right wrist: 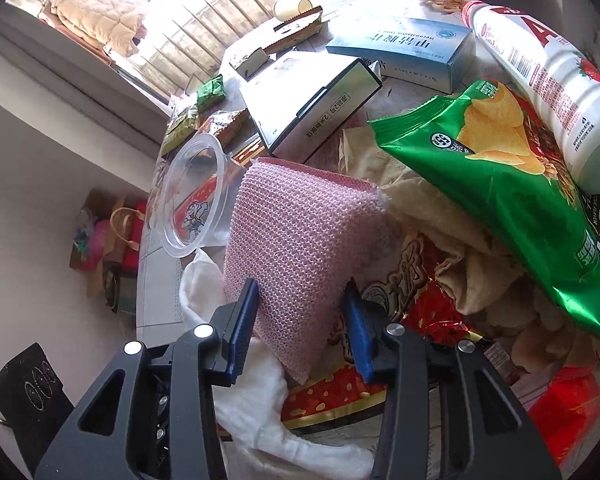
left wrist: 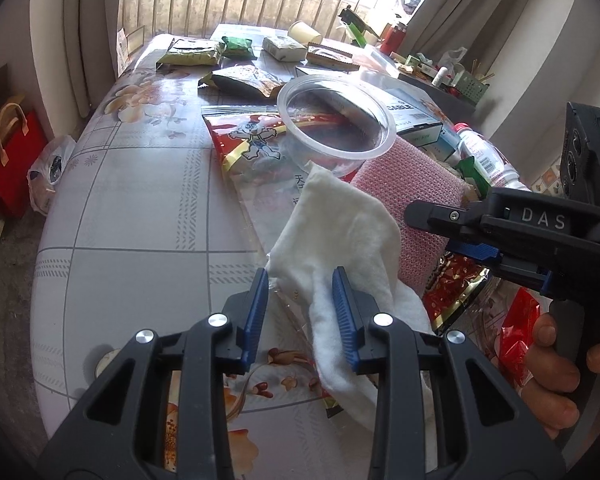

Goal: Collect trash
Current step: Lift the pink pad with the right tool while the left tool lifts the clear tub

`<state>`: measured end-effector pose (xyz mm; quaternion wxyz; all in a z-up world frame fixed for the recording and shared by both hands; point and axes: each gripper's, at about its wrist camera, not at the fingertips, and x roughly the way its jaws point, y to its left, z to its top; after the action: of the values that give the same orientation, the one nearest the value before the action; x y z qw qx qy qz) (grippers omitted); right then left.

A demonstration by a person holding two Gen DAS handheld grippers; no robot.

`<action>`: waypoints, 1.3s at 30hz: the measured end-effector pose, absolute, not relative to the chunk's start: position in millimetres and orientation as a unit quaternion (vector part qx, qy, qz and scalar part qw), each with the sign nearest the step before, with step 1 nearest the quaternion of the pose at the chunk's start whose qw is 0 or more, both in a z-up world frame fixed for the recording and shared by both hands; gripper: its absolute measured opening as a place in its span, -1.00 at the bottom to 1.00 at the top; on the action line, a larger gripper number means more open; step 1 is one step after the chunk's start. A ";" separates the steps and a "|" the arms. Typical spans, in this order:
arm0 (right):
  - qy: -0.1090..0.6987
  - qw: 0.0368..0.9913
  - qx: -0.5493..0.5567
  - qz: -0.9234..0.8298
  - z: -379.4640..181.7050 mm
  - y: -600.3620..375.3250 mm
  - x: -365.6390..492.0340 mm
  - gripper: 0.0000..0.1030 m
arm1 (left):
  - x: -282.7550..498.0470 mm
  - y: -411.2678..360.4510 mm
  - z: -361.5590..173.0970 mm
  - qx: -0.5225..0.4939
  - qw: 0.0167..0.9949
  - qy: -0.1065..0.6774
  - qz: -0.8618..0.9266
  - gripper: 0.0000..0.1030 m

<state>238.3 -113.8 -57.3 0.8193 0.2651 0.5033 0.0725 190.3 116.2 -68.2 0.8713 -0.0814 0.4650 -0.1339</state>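
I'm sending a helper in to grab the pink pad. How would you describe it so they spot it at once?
On the floral-print table, look in the litter pile beside the clear plastic tub. The pink mesh sponge pad leans there between the right tool's open fingers, beside a white tissue. It is the only pink, knitted-looking block.

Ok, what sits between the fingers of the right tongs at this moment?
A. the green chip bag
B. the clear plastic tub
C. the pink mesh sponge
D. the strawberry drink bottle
C: in the right wrist view the pink mesh sponge stands between the blue pads of the right tongs, while the green chip bag, clear plastic tub and strawberry drink bottle lie farther off.
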 end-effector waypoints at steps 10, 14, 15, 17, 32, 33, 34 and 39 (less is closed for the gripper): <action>0.464 0.856 0.218 0.070 -32.6 -134.2 224.6 -0.35 | 192.2 134.5 -32.4 -0.107 0.887 0.432 -0.124 -0.39; 0.433 0.881 0.180 0.059 -15.9 -140.8 219.8 -0.35 | 213.4 139.9 -14.0 -0.137 0.889 0.418 -0.128 -0.32; 0.426 0.887 0.172 0.056 -11.9 -142.6 219.1 -0.35 | 221.3 139.7 -11.6 -0.143 0.888 0.417 -0.129 -0.31; 0.411 0.896 0.159 0.052 -5.3 -146.5 215.4 -0.36 | 239.4 136.3 -10.7 -0.151 0.883 0.424 -0.132 -0.26; 0.380 0.909 0.154 0.076 15.3 -175.9 199.1 -0.35 | 313.0 107.5 -44.2 -0.076 0.862 0.496 -0.069 -0.87; 0.377 0.910 0.155 0.079 17.1 -178.5 197.4 -0.35 | 312.4 106.9 -42.4 -0.076 0.864 0.493 -0.067 -0.87; 0.372 0.911 0.157 0.082 19.4 -180.6 195.0 -0.35 | 310.6 106.5 -40.0 -0.073 0.866 0.490 -0.065 -0.88; 0.339 0.921 0.165 0.095 37.8 -200.4 178.6 -0.36 | 293.6 98.7 -10.6 -0.060 0.884 0.460 -0.056 -0.92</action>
<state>178.6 -200.4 37.8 0.9212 0.1654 0.3390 0.0953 293.6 98.7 -10.6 0.8844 -0.0600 0.4595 -0.0558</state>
